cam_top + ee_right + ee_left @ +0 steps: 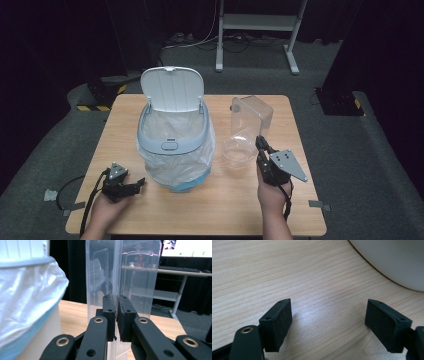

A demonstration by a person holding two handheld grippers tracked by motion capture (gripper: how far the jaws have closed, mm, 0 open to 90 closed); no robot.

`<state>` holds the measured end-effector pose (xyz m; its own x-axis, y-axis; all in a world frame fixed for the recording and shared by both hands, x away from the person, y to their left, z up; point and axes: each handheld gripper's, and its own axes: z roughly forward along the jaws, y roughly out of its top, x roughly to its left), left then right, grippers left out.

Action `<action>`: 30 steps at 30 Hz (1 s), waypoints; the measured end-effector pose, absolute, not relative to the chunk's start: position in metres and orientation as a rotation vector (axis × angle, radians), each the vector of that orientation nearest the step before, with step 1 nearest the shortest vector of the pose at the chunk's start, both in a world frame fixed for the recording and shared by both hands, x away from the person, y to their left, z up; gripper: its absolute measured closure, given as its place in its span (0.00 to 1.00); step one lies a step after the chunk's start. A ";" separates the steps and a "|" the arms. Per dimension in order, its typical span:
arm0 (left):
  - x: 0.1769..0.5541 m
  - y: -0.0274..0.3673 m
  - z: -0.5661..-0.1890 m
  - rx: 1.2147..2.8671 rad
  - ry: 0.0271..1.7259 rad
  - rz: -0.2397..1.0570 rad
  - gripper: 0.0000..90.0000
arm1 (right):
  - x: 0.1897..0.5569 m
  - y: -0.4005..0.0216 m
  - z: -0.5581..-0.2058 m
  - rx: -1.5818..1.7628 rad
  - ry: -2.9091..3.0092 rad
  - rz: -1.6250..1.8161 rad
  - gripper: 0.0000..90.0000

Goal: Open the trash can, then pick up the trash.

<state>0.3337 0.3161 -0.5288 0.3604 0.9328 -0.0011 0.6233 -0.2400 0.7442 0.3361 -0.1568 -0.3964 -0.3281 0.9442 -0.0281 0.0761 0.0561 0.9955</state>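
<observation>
Clear plastic container (248, 131) lies tipped on the wooden table (240, 200), right of centre, its round mouth toward the person. Right gripper (261, 144) has its jaws clamped together on the container's thin wall, seen close in the right gripper view (116, 307). Just left stands a white lidded bin (173, 135), lid up, lined with a pale bag (175, 167). Left gripper (136, 185) rests near the table's front left, jaws wide apart over bare wood (328, 315).
</observation>
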 end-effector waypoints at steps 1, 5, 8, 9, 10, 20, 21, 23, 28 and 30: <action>0.334 0.316 -0.529 1.963 1.348 0.601 0.24 | 0.335 -0.157 -0.395 1.062 1.534 1.385 0.95; 0.333 0.316 -0.529 1.962 1.351 0.600 0.24 | 0.329 -0.158 -0.391 1.050 1.522 1.406 0.95; 0.333 0.316 -0.529 1.962 1.351 0.600 0.24 | 0.326 -0.157 -0.388 1.039 1.517 1.423 0.95; 0.333 0.316 -0.529 1.963 1.351 0.599 0.24 | 0.326 -0.156 -0.387 1.037 1.516 1.428 0.95; 0.333 0.316 -0.529 1.963 1.351 0.599 0.24 | 0.326 -0.156 -0.387 1.037 1.516 1.428 0.95; 0.334 0.316 -0.529 1.964 1.347 0.601 0.24 | 0.317 -0.155 -0.381 1.017 1.497 1.447 0.95; 0.334 0.316 -0.529 1.965 1.346 0.601 0.24 | 0.317 -0.155 -0.380 1.013 1.494 1.450 0.95; 0.334 0.316 -0.529 1.966 1.344 0.602 0.24 | 0.316 -0.155 -0.378 1.007 1.492 1.450 0.95; 0.334 0.315 -0.529 1.958 1.345 0.605 0.24 | 0.313 -0.153 -0.369 0.987 1.469 1.467 0.95; 0.334 0.315 -0.529 1.958 1.345 0.605 0.24 | 0.312 -0.151 -0.365 0.970 1.463 1.474 0.95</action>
<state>0.3342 0.3153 -0.5290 0.3591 0.9333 -0.0002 0.6189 -0.2380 0.7485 0.3116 -0.1512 -0.3647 -0.3630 0.9314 -0.0271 -0.0344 0.0157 0.9993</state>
